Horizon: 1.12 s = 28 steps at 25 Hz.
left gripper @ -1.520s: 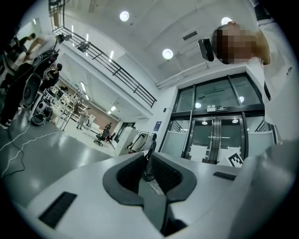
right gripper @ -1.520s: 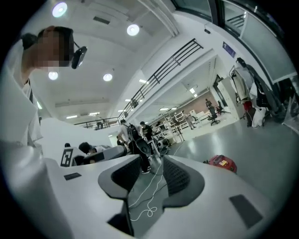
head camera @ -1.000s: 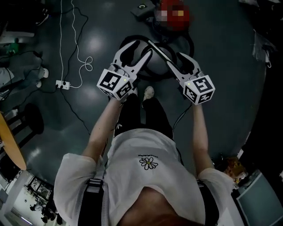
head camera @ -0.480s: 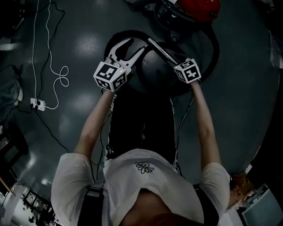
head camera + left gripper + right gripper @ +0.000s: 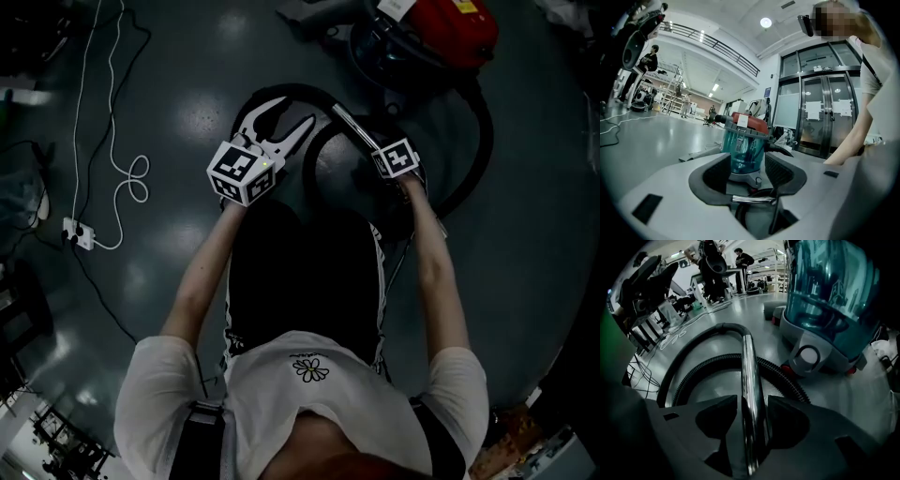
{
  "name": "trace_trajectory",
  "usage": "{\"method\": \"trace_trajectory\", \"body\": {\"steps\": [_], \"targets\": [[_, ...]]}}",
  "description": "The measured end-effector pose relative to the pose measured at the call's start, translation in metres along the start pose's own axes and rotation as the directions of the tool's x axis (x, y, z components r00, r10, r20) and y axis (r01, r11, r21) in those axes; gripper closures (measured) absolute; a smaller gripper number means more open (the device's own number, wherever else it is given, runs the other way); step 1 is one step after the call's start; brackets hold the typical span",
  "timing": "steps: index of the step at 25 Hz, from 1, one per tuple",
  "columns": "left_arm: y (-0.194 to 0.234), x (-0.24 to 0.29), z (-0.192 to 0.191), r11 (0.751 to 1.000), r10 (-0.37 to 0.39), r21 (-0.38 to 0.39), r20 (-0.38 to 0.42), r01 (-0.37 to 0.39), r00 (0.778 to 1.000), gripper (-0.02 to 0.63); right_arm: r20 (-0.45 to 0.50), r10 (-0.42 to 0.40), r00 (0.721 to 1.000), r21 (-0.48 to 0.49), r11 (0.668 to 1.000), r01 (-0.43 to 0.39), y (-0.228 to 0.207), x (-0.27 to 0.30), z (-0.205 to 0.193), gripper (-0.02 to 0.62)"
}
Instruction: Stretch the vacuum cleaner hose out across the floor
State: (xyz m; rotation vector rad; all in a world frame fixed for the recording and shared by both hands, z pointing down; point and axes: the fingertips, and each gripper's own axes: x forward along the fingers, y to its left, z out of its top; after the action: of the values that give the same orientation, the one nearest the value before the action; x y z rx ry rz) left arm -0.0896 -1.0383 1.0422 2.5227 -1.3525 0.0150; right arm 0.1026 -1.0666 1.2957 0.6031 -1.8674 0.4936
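Lower than a second ago, the right hand-held gripper [image 5: 752, 405] and left hand-held gripper [image 5: 295, 114] now hang close over the floor [image 5: 187, 216] as the person bends. The right one is clenched on the metal tube [image 5: 749, 364], a rigid handle for dragging the hose [image 5: 787, 380] coiled just ahead of it. The left one is released and empty above that coil, probably ready to guide it; the vacuum cleaner [image 5: 450, 28] sits beyond both

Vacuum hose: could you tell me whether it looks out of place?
Yes: the black hose lies curled in a loop beside the red vacuum cleaner, not stretched out; the right gripper holds its chrome tube.
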Motion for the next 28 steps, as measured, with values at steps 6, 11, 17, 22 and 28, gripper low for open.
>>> {"method": "trace_trajectory", "body": {"steps": [6,11,17,22,28], "targets": [[0.021,-0.008,-0.029,0.998,0.037,-0.043,-0.019,-0.037,0.999,0.397,-0.243,-0.121,0.962,-0.135,0.987,0.091,-0.002,0.051,-0.037,0.393],[0.031,-0.015,-0.032,0.996,0.063,-0.063,-0.056,-0.067,0.996,0.397,-0.233,-0.188,0.954,-0.173,0.974,0.149,-0.001,0.034,-0.034,0.489],[0.003,-0.060,0.084,0.994,0.093,-0.052,-0.130,-0.100,0.987,0.397,-0.156,-0.285,0.946,-0.306,0.924,0.228,0.022,-0.120,0.014,0.489],[-0.044,-0.093,0.239,0.997,0.070,0.023,-0.166,-0.068,0.984,0.378,-0.020,-0.370,0.929,-0.489,0.814,0.313,0.043,-0.308,0.096,0.489],[-0.126,-0.132,0.438,0.996,0.009,0.087,-0.164,0.005,0.986,0.304,0.086,-0.457,0.885,-0.684,0.619,0.386,0.068,-0.549,0.172,0.489]]}}
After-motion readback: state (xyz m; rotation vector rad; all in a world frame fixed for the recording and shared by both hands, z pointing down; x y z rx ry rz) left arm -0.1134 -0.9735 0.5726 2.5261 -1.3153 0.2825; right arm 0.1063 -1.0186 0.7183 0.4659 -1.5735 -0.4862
